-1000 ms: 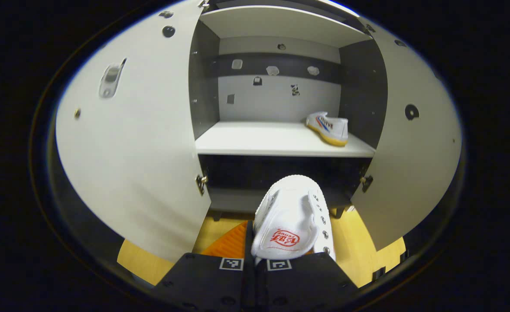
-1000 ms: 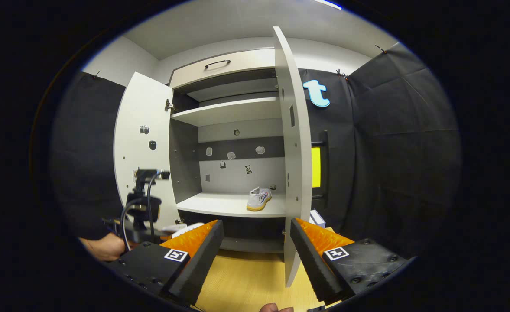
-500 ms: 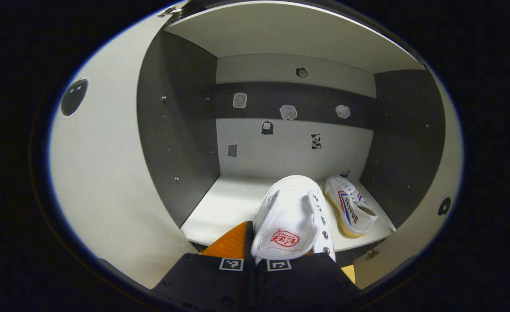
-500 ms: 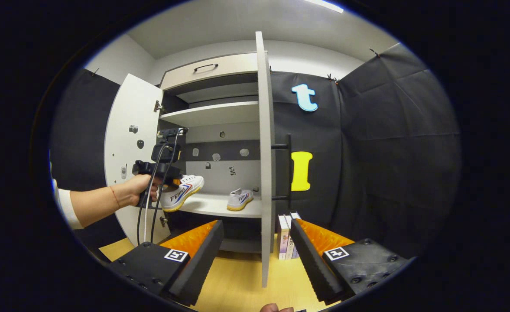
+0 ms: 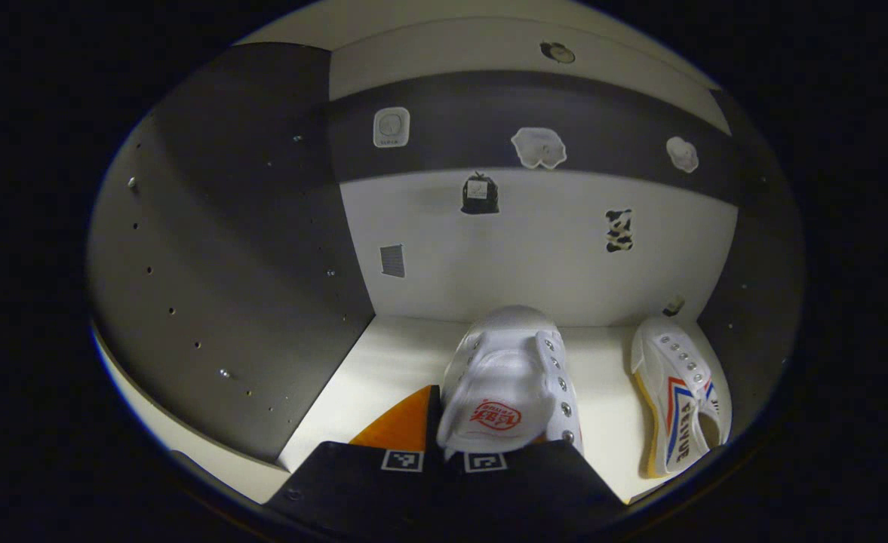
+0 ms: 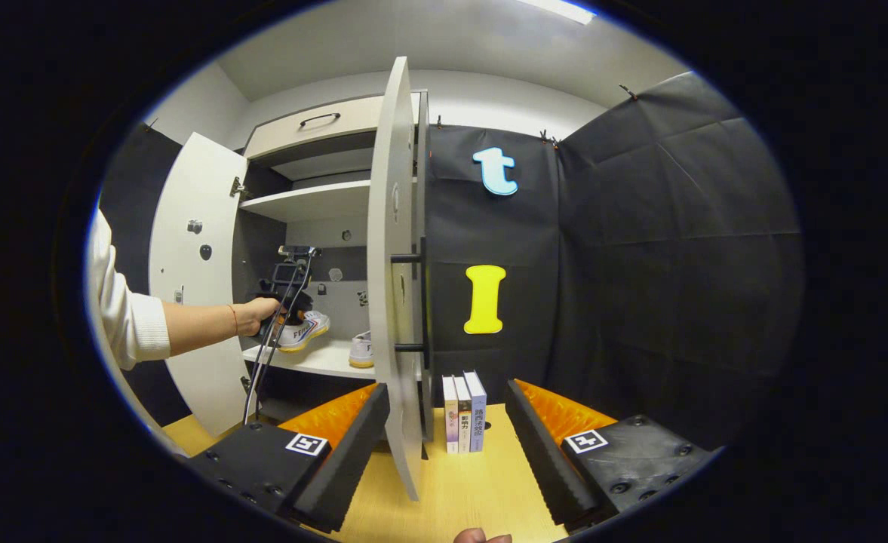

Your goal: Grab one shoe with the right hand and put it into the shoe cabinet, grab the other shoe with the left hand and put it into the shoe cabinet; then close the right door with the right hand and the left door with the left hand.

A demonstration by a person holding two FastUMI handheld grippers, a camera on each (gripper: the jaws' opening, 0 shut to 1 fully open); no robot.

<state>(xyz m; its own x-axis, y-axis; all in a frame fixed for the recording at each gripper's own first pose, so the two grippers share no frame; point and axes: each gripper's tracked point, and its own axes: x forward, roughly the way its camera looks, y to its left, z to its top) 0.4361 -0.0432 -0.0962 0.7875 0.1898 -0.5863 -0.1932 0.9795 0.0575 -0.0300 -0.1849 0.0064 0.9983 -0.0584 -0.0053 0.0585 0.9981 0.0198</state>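
My left gripper (image 5: 451, 426) is shut on the tongue of a white shoe (image 5: 508, 377), held toe-first inside the cabinet just over the white shelf (image 5: 372, 377). I cannot tell if the sole touches the shelf. The other white shoe (image 5: 681, 392), with red and blue stripes, lies on the shelf at the right wall. In the right gripper view, my right gripper (image 6: 447, 426) stands open and empty in front of the open right door (image 6: 391, 302), seen edge-on. A hand holds the left gripper (image 6: 289, 283) with its shoe (image 6: 304, 330) in the cabinet, beside the placed shoe (image 6: 361, 351). The left door (image 6: 195, 286) is wide open.
Stickers dot the cabinet's back wall (image 5: 534, 241). A black bar handle (image 6: 421, 302) sits on the right door's outer face. Three books (image 6: 464, 411) stand on the wooden surface (image 6: 474, 490) against the black cloth wall, right of the door. A drawer (image 6: 315, 128) tops the cabinet.
My left gripper has carried its shoe up from below the shelf and deep into the cabinet. The right gripper has swung right, so the right door shows edge-on and the books have appeared.
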